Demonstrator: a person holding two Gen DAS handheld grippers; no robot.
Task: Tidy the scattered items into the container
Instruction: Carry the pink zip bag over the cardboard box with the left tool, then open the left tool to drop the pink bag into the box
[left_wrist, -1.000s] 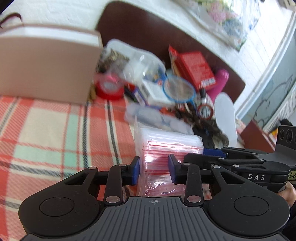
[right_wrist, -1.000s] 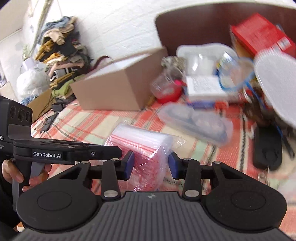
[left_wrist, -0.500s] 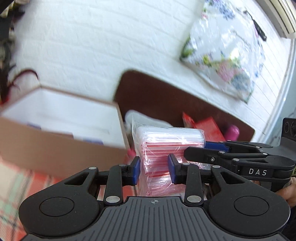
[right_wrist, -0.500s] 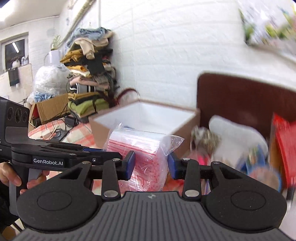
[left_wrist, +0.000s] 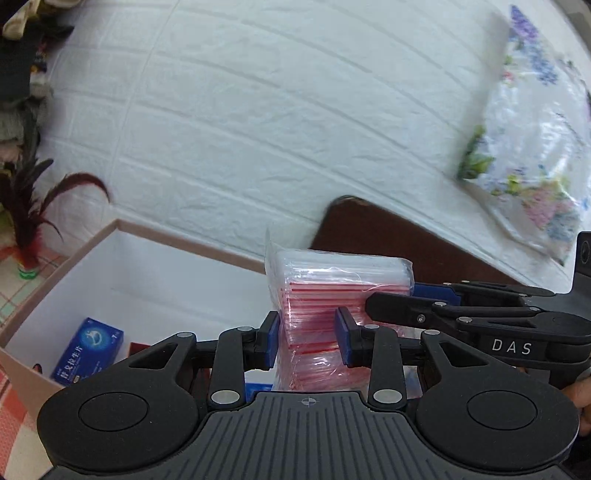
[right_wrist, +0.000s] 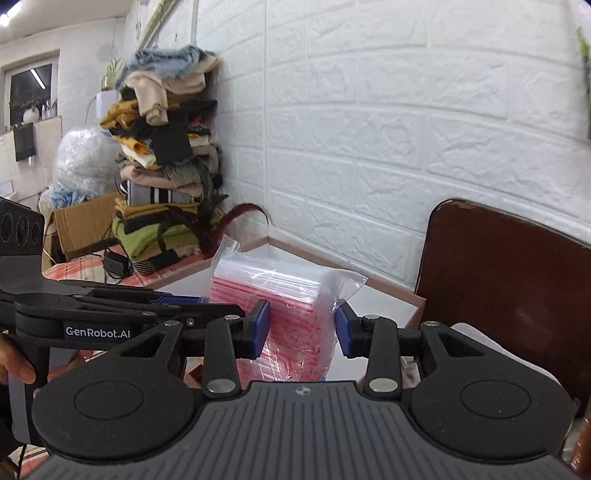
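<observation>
Looking along my left gripper (left_wrist: 306, 334) first, I am seeing its blue pads (left_wrist: 268, 338) pressing on a packet of zip bags (left_wrist: 334, 295), a clear wrapper stuffed with red-striped bags, standing upright between narrow jaws. I am holding that packet in the air just above the near rim of the open cardboard box (left_wrist: 96, 236), toward the box's right end. Inside the box a blue medicine carton (left_wrist: 86, 349) is lying on the white floor, and something dark red is sitting just beside it. My right gripper (left_wrist: 417, 297) is reaching in from the right of the box and is clamping the same packet on its far side. A brown chair back (left_wrist: 388, 236) is rising behind the box.

Turning to the right wrist view, I am seeing my right gripper (right_wrist: 301, 330) squeezing the packet (right_wrist: 280, 295) at moderate width, with the left gripper (right_wrist: 177, 301) coming in from the left. The box (right_wrist: 391, 291) is lying just behind and below the packet, and a stack of folded clothes (right_wrist: 162, 155) is piled left of the box against the wall.
</observation>
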